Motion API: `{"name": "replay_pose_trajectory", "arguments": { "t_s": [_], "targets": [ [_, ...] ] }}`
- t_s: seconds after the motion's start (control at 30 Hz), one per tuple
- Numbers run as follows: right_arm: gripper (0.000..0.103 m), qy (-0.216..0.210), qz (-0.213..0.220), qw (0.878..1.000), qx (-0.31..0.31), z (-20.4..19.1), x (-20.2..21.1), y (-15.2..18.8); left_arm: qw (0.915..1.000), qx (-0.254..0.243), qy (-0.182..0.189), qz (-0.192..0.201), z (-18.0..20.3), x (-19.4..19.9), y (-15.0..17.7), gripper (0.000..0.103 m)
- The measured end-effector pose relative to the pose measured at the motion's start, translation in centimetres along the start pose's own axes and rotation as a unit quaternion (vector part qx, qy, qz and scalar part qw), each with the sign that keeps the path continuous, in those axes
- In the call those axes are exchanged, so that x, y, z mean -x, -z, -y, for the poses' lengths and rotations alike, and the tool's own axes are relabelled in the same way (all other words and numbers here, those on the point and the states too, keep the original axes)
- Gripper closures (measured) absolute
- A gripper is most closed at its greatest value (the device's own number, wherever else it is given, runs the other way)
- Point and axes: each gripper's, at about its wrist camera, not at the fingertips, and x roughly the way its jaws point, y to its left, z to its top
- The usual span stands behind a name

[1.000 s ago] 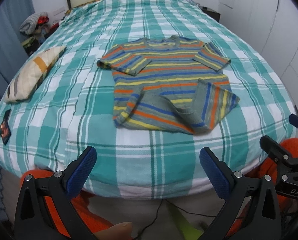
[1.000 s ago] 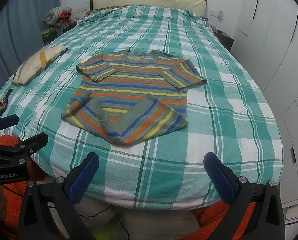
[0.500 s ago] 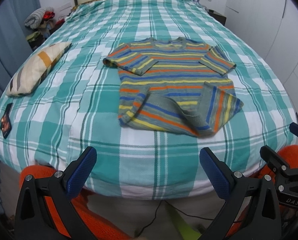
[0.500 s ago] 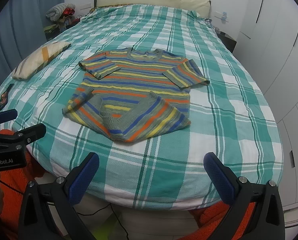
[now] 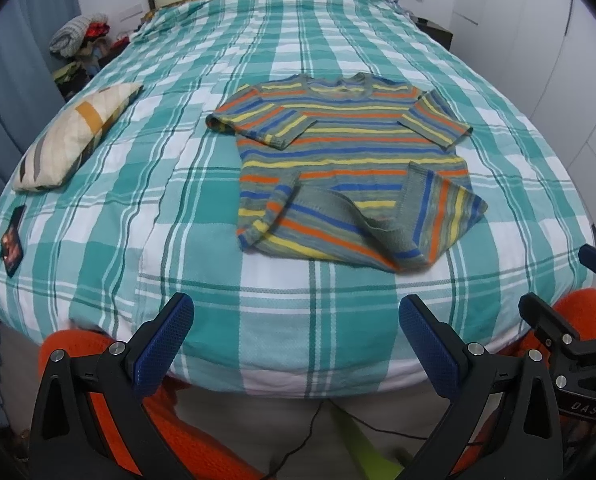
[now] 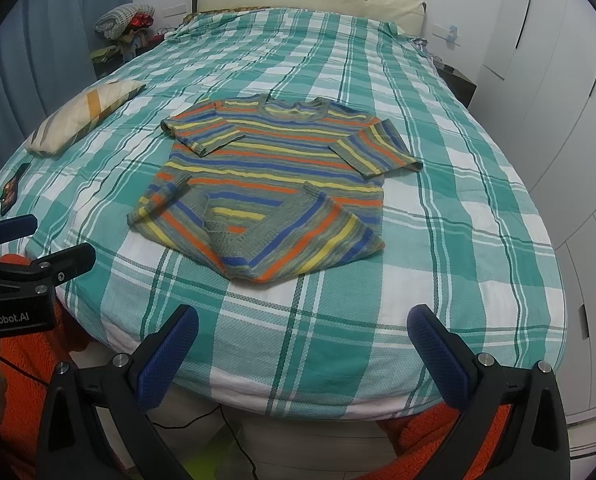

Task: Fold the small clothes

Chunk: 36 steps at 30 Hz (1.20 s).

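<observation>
- Plainly, in the left wrist view, the left gripper [image 5: 293, 344] is hovering off the foot of the bed [image 5: 201, 216] with its jaws standing wide and holding nothing, and the striped sweater [image 5: 350, 164] is lying well ahead of it, in the middle of the checked cover.
- The sweater's two long sleeves are crossing over its lower body and bunching near the hem, so a pinch there is risking one loose layer coming up alone and dragging the crossed sleeves apart.
- The right gripper [image 5: 570, 344] is showing at the right edge of this view, close beside; both tools reaching for the same corner could be knocking together.
- A striped pillow [image 5: 73, 140] and a small dark card [image 5: 11, 240] are lying well apart to the left, so I judge them no hazard.
- Likewise, in the right wrist view, the right gripper [image 6: 302, 350] is hanging short of the bed edge [image 6: 338, 360], jaws wide and empty, with the sweater [image 6: 273, 172] lying far forward.
- The knit is looking soft and thick; a shallow bite is likely slipping off, while a deep one is catching the bed cover too.
- The left gripper [image 6: 25, 248] is sitting at the left margin, and uneven lifting between the two would be skewing the fold.
</observation>
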Motion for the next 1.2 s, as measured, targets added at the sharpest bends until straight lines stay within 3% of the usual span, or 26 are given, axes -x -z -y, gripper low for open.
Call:
{"name": "replay_pose_trajectory", "arguments": {
  "t_s": [0.47, 0.7, 0.97, 1.07, 1.2],
  "targets": [
    [0.0, 0.0, 0.001, 1.0, 0.001, -0.2, 0.0, 0.0, 0.9999, -0.015, 0.002, -0.005, 0.3, 0.0, 0.3, 0.001],
    [0.0, 0.002, 0.017, 1.0, -0.025, 0.4, 0.8, -0.1, 0.9997, 0.023, -0.004, -0.011, -2.5, -0.7, 0.5, 0.001],
    [0.0, -0.012, 0.009, 0.999, -0.04, 2.0, 0.2, -0.2, 0.9968, 0.065, 0.038, -0.028, -5.6, -2.3, 0.3, 0.001],
    [0.0, -0.025, 0.013, 0.999, -0.041, 2.9, -0.4, -0.2, 0.997, 0.039, 0.061, -0.029, -6.3, -3.7, -0.6, 0.001],
    [0.0, -0.058, 0.03, 0.998, -0.019, 5.3, -3.1, -1.4, 0.9958, -0.039, 0.078, -0.028, -5.7, -6.7, -3.6, 0.001]
  ]
}}
